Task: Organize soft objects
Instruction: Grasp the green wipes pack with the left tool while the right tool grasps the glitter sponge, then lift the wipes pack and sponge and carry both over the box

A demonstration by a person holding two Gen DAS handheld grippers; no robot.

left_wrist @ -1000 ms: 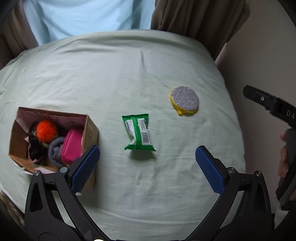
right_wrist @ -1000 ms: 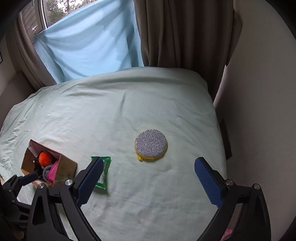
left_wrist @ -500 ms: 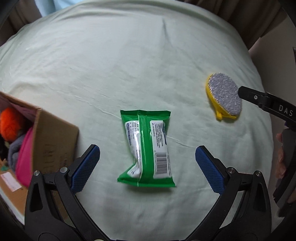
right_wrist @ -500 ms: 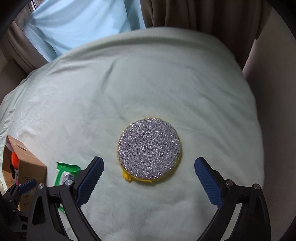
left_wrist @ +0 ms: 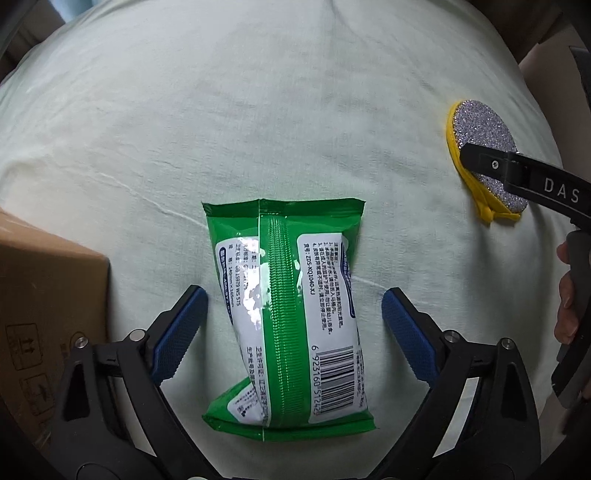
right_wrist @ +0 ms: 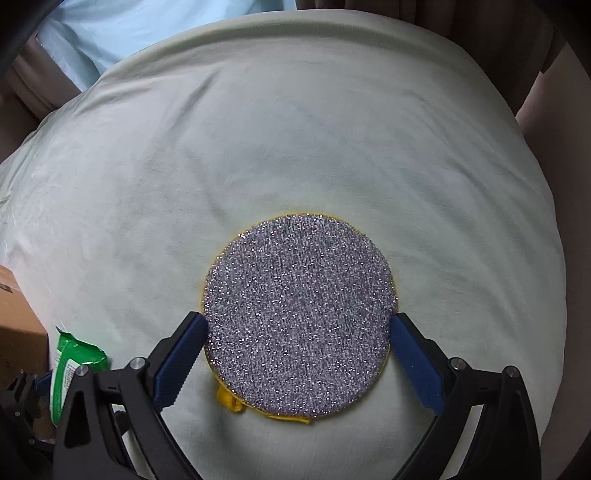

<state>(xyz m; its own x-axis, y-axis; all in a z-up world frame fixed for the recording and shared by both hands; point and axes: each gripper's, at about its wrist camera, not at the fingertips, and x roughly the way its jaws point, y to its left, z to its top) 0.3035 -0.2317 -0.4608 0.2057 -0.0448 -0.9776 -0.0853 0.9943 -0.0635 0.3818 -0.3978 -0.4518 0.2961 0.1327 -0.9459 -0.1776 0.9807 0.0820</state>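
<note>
A green wet-wipes pack (left_wrist: 288,314) lies on the pale green bedsheet (left_wrist: 258,110). My left gripper (left_wrist: 293,332) is open and straddles the pack, one blue pad on each side, with a gap to each pad. A round silver glitter scrubber with a yellow rim (right_wrist: 297,314) lies on the sheet. My right gripper (right_wrist: 297,356) is open around it, its pads close to or touching the rim. The scrubber also shows in the left wrist view (left_wrist: 480,147), partly behind the right gripper's finger. The pack's corner shows in the right wrist view (right_wrist: 72,365).
A cardboard box (left_wrist: 48,310) stands just left of the pack; its corner shows in the right wrist view (right_wrist: 14,321). The bed's right edge drops off past the scrubber. Curtains (right_wrist: 498,44) and a blue cloth (right_wrist: 110,29) hang beyond the far edge.
Both grippers have come down and forward. The left one now straddles the wipes pack; the right one now brackets the scrubber. Both stay open.
</note>
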